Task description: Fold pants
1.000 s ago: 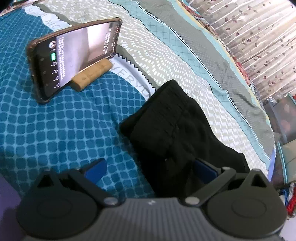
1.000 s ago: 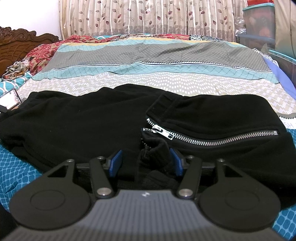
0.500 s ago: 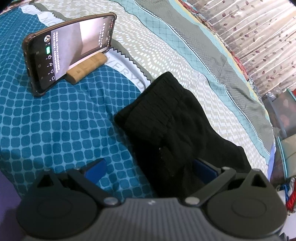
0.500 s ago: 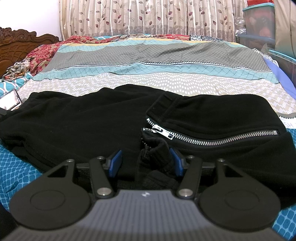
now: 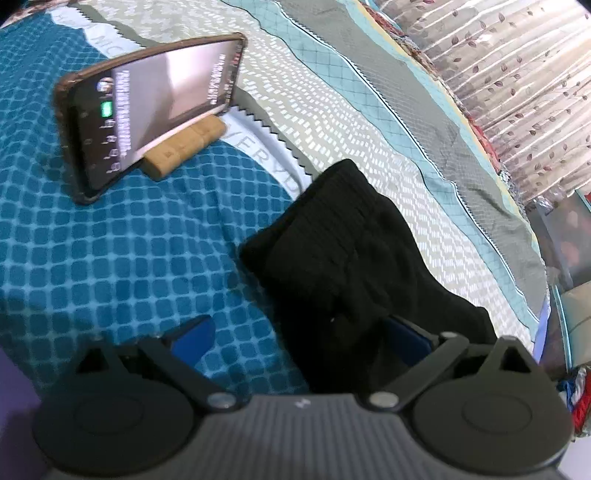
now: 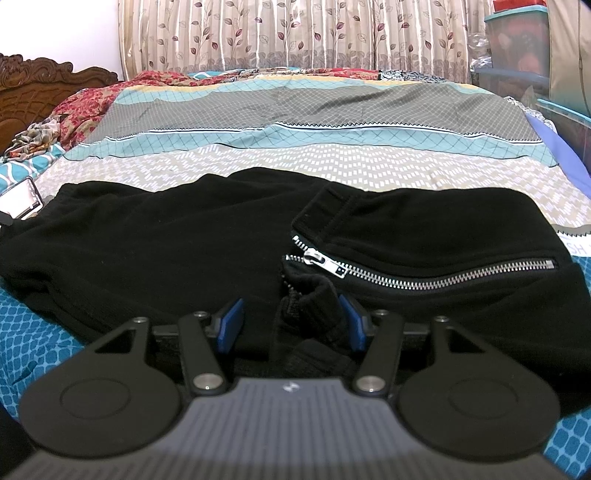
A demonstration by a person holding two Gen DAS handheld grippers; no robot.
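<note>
Black pants (image 6: pixel 166 243) lie across the patterned bedspread, folded lengthwise, with a silver zipper (image 6: pixel 424 278) on the right part. In the left wrist view the ribbed cuff end of the pants (image 5: pixel 343 236) reaches up from the lower right. My left gripper (image 5: pixel 299 336) is open, low over the pants' edge; its right blue pad rests against the black cloth and its left pad is over the bedspread. My right gripper (image 6: pixel 291 321) is open, with a bunched fold of the pants between its blue pads.
A phone (image 5: pixel 147 114) leans on a wooden stand (image 5: pixel 184 151) on the blue checked bedspread (image 5: pixel 110 266), left of the cuff. Curtains (image 6: pixel 295 33) hang behind the bed. Plastic storage boxes (image 6: pixel 517 40) stand at the right. A carved headboard (image 6: pixel 33 88) is at the left.
The left wrist view shifted slightly; the phone and cuff sit a little lower and further right than half a second ago. The right gripper has not moved.
</note>
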